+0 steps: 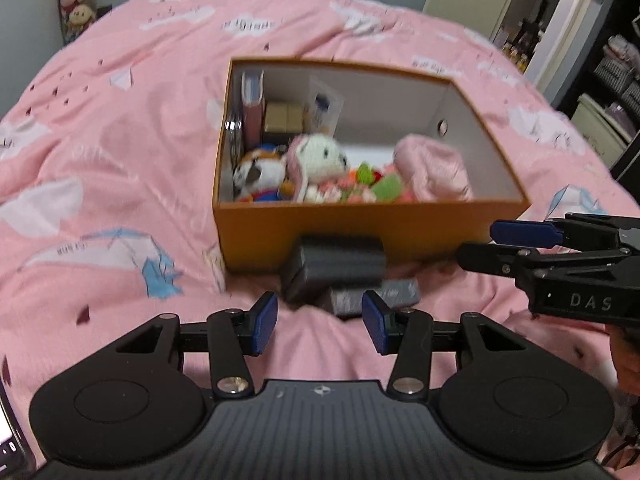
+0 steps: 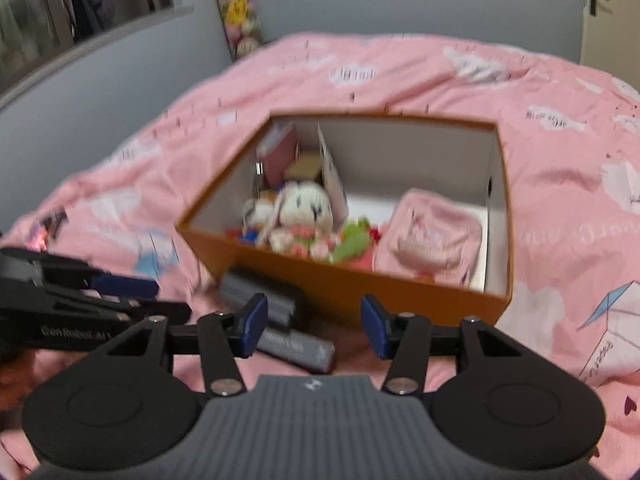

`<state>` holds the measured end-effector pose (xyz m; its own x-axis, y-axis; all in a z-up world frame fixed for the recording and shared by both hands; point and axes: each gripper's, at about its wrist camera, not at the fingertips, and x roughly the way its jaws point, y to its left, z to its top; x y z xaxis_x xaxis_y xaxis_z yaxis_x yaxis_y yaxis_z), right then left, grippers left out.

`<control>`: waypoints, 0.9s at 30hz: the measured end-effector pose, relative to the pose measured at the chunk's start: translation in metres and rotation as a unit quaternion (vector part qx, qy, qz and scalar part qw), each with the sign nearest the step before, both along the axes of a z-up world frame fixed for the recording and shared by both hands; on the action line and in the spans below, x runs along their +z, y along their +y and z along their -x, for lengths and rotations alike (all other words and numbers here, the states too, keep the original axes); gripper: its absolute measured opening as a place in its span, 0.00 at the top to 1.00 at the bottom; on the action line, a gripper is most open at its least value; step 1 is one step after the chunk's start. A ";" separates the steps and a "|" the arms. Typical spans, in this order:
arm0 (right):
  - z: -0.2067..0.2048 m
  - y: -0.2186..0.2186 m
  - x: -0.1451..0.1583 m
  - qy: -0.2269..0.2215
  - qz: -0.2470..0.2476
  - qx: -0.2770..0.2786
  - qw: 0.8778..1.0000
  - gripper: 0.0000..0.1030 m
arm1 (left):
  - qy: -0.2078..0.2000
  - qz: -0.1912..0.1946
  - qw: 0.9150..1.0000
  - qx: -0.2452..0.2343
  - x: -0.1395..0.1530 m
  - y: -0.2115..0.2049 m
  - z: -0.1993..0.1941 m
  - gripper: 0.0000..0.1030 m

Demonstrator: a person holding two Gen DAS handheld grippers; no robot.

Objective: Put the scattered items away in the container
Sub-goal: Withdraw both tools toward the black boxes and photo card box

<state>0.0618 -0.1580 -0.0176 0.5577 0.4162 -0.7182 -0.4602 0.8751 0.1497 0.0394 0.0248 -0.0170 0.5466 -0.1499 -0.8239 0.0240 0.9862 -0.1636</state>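
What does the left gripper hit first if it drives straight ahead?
Likely the flat grey item lying on the bed just past the open left gripper, then the dark case against the orange box. Depth is blurred, so it might pass over the grey one.

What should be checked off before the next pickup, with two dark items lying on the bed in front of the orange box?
1. Left gripper open and empty: ok.
2. Right gripper open and empty: ok.
3. Targets outside the box: ok; the dark block leans against the orange box front wall, and the flat grey bar lies beside it on the pink bedspread.
4. Whether block and bar overlap: cannot tell, frames are blurred.
5. Free room in the box: ok; bare floor shows behind the pink pouch.
6. Grippers clear of each other: ok, apart, though both converge on one spot.
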 end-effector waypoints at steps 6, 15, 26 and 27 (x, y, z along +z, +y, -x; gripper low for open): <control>-0.012 0.003 -0.030 0.036 0.039 0.019 0.998 0.47 | 0.022 -0.007 1.000 0.002 -0.010 0.002 -0.002 0.47; -0.024 0.013 -0.056 0.072 0.063 0.061 0.994 0.55 | 0.037 -0.015 0.999 0.002 -0.019 0.001 -0.007 0.45; -0.036 0.028 -0.080 0.076 0.089 0.124 0.985 0.61 | 0.049 -0.028 0.998 -0.005 -0.025 -0.001 -0.010 0.45; -0.036 0.031 -0.082 0.071 0.098 0.132 0.984 0.61 | 0.049 -0.029 0.998 -0.006 -0.025 -0.001 -0.009 0.45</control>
<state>0.0974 -0.1275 -0.0995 0.3369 0.3790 -0.8619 -0.6621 0.7462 0.0693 0.0488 0.0241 -0.0422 0.4616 -0.1062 -0.8807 0.0220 0.9939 -0.1083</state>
